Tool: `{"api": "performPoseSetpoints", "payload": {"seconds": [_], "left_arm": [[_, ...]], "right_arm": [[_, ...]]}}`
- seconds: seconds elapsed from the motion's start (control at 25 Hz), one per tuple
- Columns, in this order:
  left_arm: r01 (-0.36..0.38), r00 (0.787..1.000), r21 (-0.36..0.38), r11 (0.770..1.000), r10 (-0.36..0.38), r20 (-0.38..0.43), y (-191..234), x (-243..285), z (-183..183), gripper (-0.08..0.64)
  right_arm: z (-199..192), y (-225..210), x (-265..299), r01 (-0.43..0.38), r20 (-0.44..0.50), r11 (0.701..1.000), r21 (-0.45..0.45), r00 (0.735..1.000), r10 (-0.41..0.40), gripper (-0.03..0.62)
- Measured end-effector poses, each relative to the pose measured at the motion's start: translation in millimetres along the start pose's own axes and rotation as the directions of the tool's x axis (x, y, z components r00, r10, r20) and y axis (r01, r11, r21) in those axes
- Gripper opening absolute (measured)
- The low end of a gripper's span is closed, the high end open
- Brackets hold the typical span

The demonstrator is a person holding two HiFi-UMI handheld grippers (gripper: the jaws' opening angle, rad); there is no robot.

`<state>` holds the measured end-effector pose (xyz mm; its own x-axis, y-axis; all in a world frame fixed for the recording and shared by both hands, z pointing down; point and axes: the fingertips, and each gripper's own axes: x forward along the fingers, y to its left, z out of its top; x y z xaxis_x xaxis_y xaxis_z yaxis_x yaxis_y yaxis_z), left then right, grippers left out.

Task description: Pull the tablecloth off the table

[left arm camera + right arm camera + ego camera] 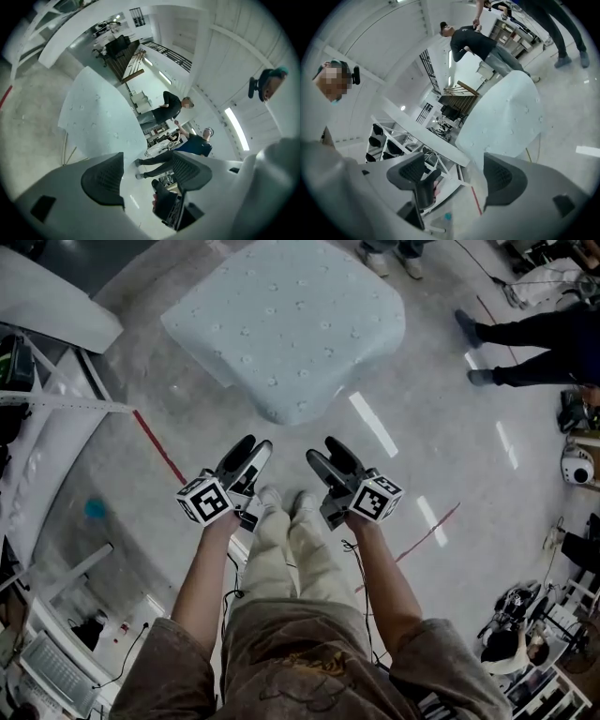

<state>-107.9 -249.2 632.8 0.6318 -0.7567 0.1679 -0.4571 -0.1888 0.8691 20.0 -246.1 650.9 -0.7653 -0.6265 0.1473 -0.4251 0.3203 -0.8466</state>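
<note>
tablecloth (281, 324) draped over and hiding the surface beneath, near corner pointing toward the person. it lies well ahead of both grippers. left gripper (255, 446) and right gripper (322, 450), spread and empty, are about equally near.

Our left gripper (258, 443) and right gripper (321, 448) sit side by side, well apart from the tablecloth (281, 324) ahead of us; a person (534, 334) stands to its right.

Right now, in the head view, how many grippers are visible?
2. The left gripper is left of the person's legs, the right gripper right of them; none seems hidden.
</note>
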Motion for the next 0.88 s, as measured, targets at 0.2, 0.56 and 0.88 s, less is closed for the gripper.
{"api": "performPoseSetpoints", "payload": {"seconds": [0.2, 0.56, 0.88], "left_arm": [[0.027, 0.999, -0.13, 0.991, -0.025, 0.023, 42, 8, -12, 0.313], [0.148, 0.988, -0.319, 0.936, -0.127, 0.087, 96, 31, -32, 0.32], [0.213, 0.972, -0.378, 0.901, -0.156, 0.174, 142, 51, -38, 0.333]], "right_arm": [[-18, -37, 17, -0.007, 0.028, 0.99, 0.143, 1.0, 0.003, 0.382], [-34, -91, 33, -0.066, 0.125, 0.959, 0.275, 0.992, 0.032, 0.407], [-50, -121, 59, -0.168, 0.145, 0.933, 0.318, 0.981, 0.127, 0.446]]}}
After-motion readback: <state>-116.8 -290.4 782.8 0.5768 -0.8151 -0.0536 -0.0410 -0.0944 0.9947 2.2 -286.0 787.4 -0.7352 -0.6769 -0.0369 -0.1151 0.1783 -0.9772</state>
